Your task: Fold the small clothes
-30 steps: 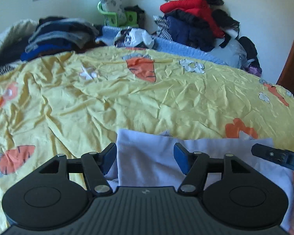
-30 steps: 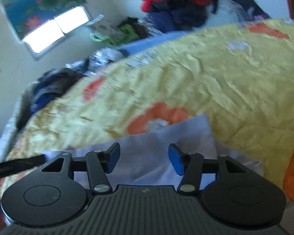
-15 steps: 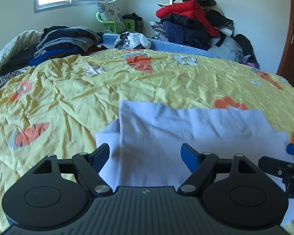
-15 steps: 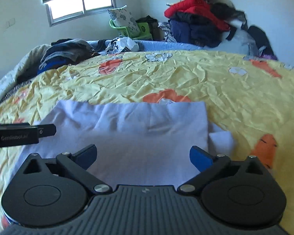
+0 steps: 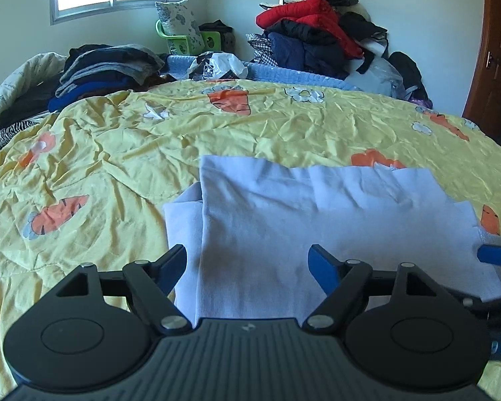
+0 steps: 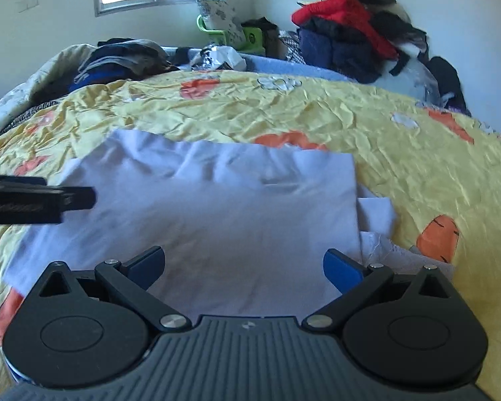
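Observation:
A pale lilac garment (image 5: 317, 220) lies folded flat on the yellow carrot-print bedspread (image 5: 117, 153), a sleeve sticking out at each side. My left gripper (image 5: 248, 265) hovers over its near left part, open, with nothing pinched between the blue pads. In the right wrist view the same garment (image 6: 223, 214) fills the middle. Over its near right part my right gripper (image 6: 243, 267) stands wide open, also with nothing between its pads. The left gripper's black finger (image 6: 40, 200) reaches in from the left edge there. The right gripper's blue fingertip (image 5: 497, 256) shows at the right edge of the left wrist view.
A stack of folded dark clothes (image 5: 107, 70) sits at the bed's far left. A heap of red and dark clothes (image 5: 320, 40) rises against the far wall, beside a green basket (image 5: 183, 41). A wooden door (image 5: 494, 53) stands at the right.
Both grippers have opened wider and let go of the garment, then drawn back toward its near edge. The right gripper has rolled level. The garment now lies folded flat.

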Motion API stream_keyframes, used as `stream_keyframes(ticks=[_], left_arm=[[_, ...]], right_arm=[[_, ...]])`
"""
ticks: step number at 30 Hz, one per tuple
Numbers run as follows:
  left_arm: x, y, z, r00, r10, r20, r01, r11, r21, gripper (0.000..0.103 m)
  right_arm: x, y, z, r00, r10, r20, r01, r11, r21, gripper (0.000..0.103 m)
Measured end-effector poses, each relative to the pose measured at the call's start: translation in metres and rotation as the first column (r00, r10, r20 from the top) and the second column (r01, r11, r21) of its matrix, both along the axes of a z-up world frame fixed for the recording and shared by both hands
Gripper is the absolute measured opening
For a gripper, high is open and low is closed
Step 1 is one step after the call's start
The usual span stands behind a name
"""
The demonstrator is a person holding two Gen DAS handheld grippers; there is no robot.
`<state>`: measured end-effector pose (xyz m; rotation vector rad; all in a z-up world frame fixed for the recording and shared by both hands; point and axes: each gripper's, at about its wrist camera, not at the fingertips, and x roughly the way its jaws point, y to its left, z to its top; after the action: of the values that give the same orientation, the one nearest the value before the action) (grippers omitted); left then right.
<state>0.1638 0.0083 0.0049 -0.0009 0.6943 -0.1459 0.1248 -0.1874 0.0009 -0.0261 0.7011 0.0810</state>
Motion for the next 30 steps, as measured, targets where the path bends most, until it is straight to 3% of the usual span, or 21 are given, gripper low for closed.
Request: stream_keyframes(ticks=[11,20,25,28,30], left_arm=[[-0.012,0.001,-0.012,1.0,0.007,-0.029,-0.007,1.0,0.004,0.08],[-0.026,0.012,-0.012,0.999,0.013,-0.032,-0.013,1.0,-0.015,0.08],[-0.033,0.033,-0.007,0.999,0.046,-0.017,-0.047,0.998,-0.03,0.081],[-0.031,0.048,-0.007,0.998,0.06,-0.025,-0.061,0.997,-0.04,0.09],[-0.028,0.057,-0.007,0.997,0.072,-0.033,-0.074,0.996,-0.045,0.09]], right_arm=[[-0.025,0.007,-0.014,0.999,-0.032,-0.021,0.033,0.998,0.06,0.102],[-0.044,0.021,-0.008,1.0,-0.019,0.022,0.019,1.0,0.018,0.102],[-0.06,0.044,0.001,0.997,0.049,0.066,-0.046,0.998,-0.044,0.102],[-0.068,0.062,0.004,0.99,0.117,0.078,-0.111,0.99,-0.083,0.102],[-0.073,0.076,0.005,0.984,0.158,0.081,-0.149,0.983,-0.107,0.102]])
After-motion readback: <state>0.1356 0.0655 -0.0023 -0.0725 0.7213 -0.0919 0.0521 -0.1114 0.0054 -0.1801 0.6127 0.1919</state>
